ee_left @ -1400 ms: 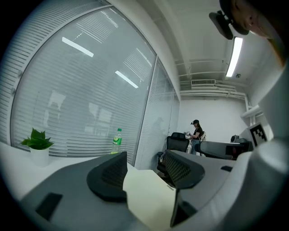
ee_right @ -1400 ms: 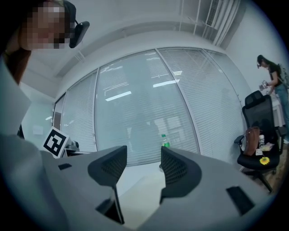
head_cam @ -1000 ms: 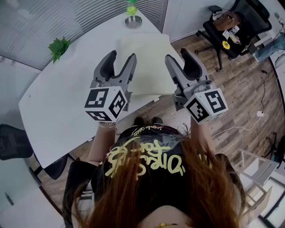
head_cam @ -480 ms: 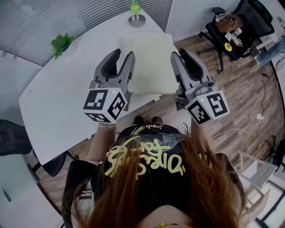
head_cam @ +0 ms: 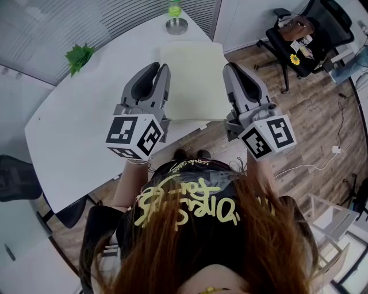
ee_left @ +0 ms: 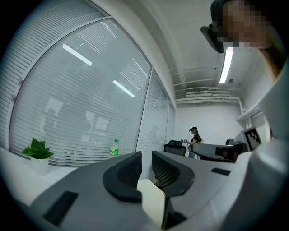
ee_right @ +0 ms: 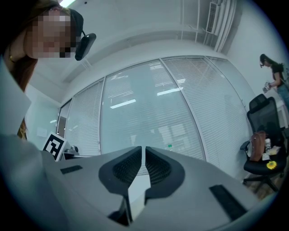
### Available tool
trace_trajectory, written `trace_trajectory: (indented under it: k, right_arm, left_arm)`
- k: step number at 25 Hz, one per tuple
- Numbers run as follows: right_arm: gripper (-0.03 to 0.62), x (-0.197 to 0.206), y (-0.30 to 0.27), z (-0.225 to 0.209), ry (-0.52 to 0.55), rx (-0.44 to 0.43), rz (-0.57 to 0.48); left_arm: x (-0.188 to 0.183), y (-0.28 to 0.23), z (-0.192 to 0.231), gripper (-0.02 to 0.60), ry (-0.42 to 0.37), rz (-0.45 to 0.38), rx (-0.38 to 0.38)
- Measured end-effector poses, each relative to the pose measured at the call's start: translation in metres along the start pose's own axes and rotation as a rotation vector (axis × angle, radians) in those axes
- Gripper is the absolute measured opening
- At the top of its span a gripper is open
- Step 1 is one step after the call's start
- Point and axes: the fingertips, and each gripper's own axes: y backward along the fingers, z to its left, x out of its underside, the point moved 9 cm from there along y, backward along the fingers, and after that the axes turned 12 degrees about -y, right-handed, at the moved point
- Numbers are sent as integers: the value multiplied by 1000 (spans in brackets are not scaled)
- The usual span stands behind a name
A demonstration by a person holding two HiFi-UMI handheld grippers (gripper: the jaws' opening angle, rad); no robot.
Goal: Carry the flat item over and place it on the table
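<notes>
Sheet (head_cam: 190, 74), pale yellow and flat, is pictured over the near right corner of a white desk (head_cam: 92, 132), taken at its two side edges by claws held in a person's hands. The left claw (head_cam: 158, 68) is set at the sheet's left edge and the right claw (head_cam: 234, 69) at its right edge, both pointed roughly level and away from the person. In the left gripper view, the left claw (ee_left: 146, 155) is seen with jaws that have just been closing; a narrow gap is left at the tips, and the sheet (ee_left: 153, 203) is caught between the pads further back. In the right gripper view, the right claw (ee_right: 143, 150) is shown with jaws likewise just closed in, nearly together at the tips, with the sheet (ee_right: 137, 194) pinched between them. Whether the sheet rests on the desk or is lifted just clear cannot be told. A small plant (head_cam: 77, 57) is seen at the desk's far left edge and a green bottle (head_cam: 171, 8) at its far end, both well apart from the sheet. A black chair (head_cam: 299, 34) is parked on the wooden floor (head_cam: 310, 126) to the right.
</notes>
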Motion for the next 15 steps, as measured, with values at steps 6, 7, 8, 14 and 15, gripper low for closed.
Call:
trace_trajectory:
  k: [6, 7, 8, 14, 15]
  right_arm:
    - [18, 2, -2, -1, -1, 3, 1]
    - [18, 3, -3, -1, -1, 2, 2]
    - [16, 4, -3, -2, -2, 1, 3]
    - [3, 7, -4, -4, -14, 8, 5]
    - [5, 7, -4, -4, -15, 10, 5]
  left_arm:
    - [0, -1, 1, 23, -5, 3, 5]
    - [0, -1, 2, 14, -5, 4, 7]
    - [1, -1, 2, 8, -5, 4, 10]
    - [2, -3, 2, -5, 3, 5, 21]
    - [2, -3, 2, -5, 5, 5, 23]
